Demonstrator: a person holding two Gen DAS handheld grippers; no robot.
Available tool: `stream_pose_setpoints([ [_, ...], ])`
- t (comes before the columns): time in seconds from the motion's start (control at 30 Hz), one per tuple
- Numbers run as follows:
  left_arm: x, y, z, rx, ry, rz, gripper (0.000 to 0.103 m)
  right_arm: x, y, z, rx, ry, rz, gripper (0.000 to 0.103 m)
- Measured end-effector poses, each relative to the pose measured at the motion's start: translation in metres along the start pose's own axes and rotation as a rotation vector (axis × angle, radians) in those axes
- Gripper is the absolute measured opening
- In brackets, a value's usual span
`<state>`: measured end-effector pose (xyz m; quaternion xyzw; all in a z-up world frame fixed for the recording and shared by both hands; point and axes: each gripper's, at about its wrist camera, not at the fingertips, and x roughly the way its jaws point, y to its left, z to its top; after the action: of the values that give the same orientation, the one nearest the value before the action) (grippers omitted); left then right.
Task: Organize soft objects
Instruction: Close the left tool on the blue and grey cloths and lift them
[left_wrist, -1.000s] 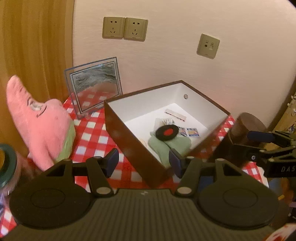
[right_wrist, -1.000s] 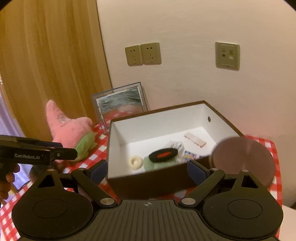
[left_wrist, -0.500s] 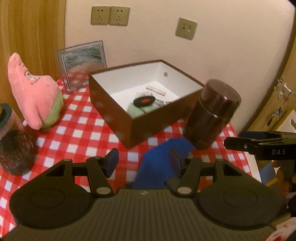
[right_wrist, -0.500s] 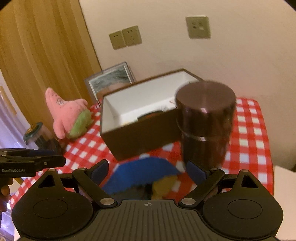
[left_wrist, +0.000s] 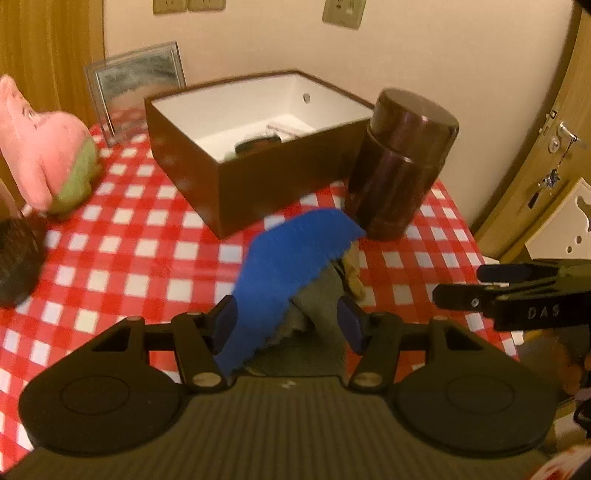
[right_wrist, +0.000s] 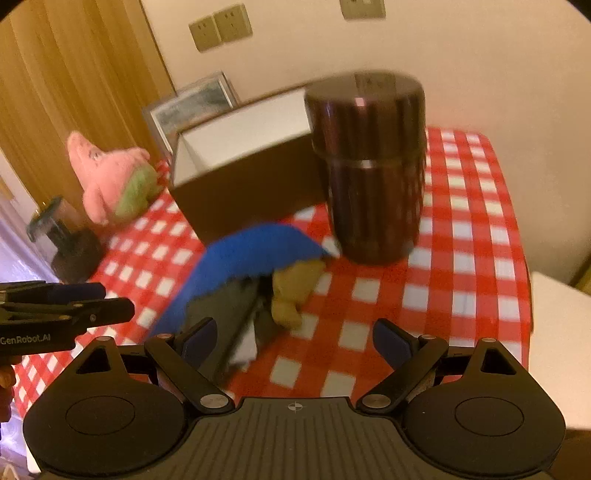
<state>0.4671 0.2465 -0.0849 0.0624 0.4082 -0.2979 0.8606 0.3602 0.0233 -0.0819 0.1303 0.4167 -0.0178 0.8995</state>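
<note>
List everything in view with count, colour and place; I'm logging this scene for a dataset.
blue cloth: 1, blue, on the tablecloth in front of the box, draped over other soft items
tan plush: 1, tan, partly under the blue cloth
pink plush: 1, pink and green, left of the box
box: 1, brown with white inside, open, mid-table, small items inside
canister: 1, dark brown, right of the box
picture frame: 1, against the wall
jar: 1, dark, at the left edge
tablecloth: 1, red-white check
left tool: open, around the blue cloth
right tool: open, above the tablecloth
</note>
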Motion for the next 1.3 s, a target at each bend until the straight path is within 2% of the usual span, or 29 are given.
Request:
stream_pose_setpoints([
  [0.43, 0.044, -0.027, -0.017, 0.034, 0.088, -0.024, 0.057, 0.013, -0.021, -0.025, 0.053, 0.073, -0.071, 0.091],
  [0.6, 0.065, -0.039, -0.019, 0.086, 0.105, 0.001, 0.055, 0.014, -0.032, -0.029, 0.087, 0.083, -0.092, 0.091],
  [0.7, 0.075, -0.046, -0.021, 0.132, 0.107, 0.030, 0.045, 0.013, -0.034, -0.030, 0.097, 0.089, -0.100, 0.091],
  [0.8, 0.083, -0.048, -0.021, 0.161, 0.113, 0.045, 0.014, 0.013, -0.034, -0.032, 0.101, 0.094, -0.107, 0.091],
  [0.83, 0.084, -0.047, -0.021, 0.159, 0.116, 0.049, 0.008, 0.013, -0.034, -0.032, 0.102, 0.093, -0.108, 0.091],
  [0.87, 0.084, -0.044, -0.020, 0.146, 0.117, 0.045, 0.008, 0.013, -0.034, -0.033, 0.103, 0.092, -0.109, 0.091],
  [0.93, 0.079, -0.035, -0.017, 0.102, 0.098, 0.017, 0.006, 0.012, -0.035, -0.033, 0.103, 0.091, -0.111, 0.091],
  [1.03, 0.060, -0.021, -0.007, 0.051, 0.028, -0.003, 0.006, 0.012, -0.035, -0.034, 0.106, 0.090, -0.114, 0.091],
  [1.3, -0.016, 0.014, 0.012, 0.006, -0.150, 0.026, 0.006, 0.010, -0.036, -0.034, 0.108, 0.084, -0.118, 0.091],
])
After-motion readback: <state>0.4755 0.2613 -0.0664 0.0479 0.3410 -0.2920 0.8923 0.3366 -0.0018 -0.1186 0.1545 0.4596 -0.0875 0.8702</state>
